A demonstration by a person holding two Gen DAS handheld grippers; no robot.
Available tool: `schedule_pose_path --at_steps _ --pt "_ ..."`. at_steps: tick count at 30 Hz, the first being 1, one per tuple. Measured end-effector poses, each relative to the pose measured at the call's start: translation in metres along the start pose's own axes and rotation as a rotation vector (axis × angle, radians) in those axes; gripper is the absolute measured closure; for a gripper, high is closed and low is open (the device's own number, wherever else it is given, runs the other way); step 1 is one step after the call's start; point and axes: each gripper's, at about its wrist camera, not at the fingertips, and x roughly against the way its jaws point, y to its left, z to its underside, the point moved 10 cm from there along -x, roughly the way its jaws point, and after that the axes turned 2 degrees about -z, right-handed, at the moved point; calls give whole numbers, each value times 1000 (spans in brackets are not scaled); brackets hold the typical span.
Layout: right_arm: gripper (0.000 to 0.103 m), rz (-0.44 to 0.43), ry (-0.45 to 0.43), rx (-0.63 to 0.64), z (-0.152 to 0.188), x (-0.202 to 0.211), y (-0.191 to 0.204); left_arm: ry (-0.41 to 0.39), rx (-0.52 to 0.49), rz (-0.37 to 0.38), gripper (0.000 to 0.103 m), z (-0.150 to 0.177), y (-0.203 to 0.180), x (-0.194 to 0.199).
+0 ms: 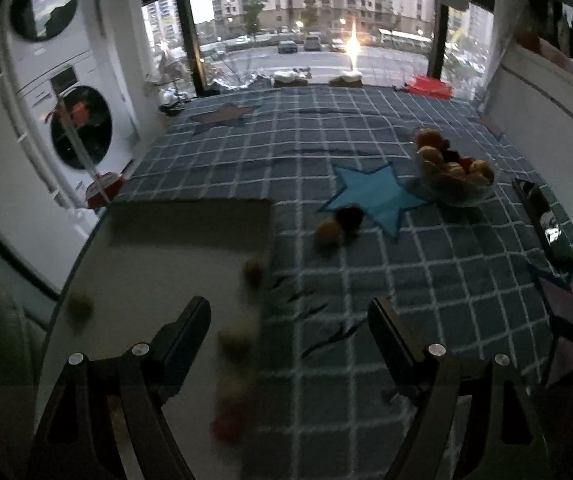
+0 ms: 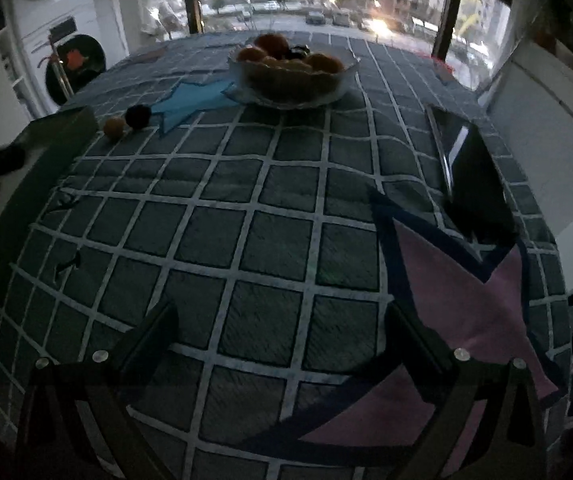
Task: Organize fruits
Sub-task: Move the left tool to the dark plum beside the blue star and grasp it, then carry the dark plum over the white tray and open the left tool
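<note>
On the left half of the table, under my left gripper [image 1: 286, 320], lies a pale sheet [image 1: 158, 264] with several loose fruits [image 1: 236, 338] scattered on and along its right edge; motion blur smears them, so I can't name kinds or give a firm count. Left jaws stand spread with nothing between the pads. One pale round fruit sits just inside the left finger [image 1: 184, 328], close to the tip, lower left of centre in this view.

Right gripper [image 2: 282, 320]: jaws fully spread, empty, hanging over bare checked cloth [image 2: 246, 208] beside a pink star patch [image 2: 458, 304]. No fruit near it.

Destination, as I judge it: the glass bowl [image 2: 342, 80], already heaped with orange and dark fruit. In the right wrist view it sits far ahead, slightly left of the gripper's line. In the left wrist view the bowl [image 1: 482, 196] is ahead and well to the right.

Two strays between: an orange fruit [image 2: 113, 126] touching or just beside a dark fruit [image 2: 138, 115], at the tip of the blue star patch [image 2: 190, 100]. From the right gripper they are far ahead and well left; from the left gripper the same pair [image 1: 338, 224] is ahead, slightly right.

Key relation: every loose fruit lies on the left gripper's side, the cluster on the sheet nearest. Round fruit, no long axis to align. Judgement: the left hand is better placed to pick; the carry runs rightward and away to the bowl. A dark tray-like object [image 2: 474, 176] sits right of that path; I can't identify it.
</note>
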Motion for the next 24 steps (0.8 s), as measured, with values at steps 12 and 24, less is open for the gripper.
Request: schedule_pose_path --at_steps 12,24 --pt "0 -6 -13 2 2 0 -1 49 -16 -64 47 -70 -41 -87" --pt "0 -19 -18 -4 -1 -2 1 118 -41 20 49 -28 -56 -89"
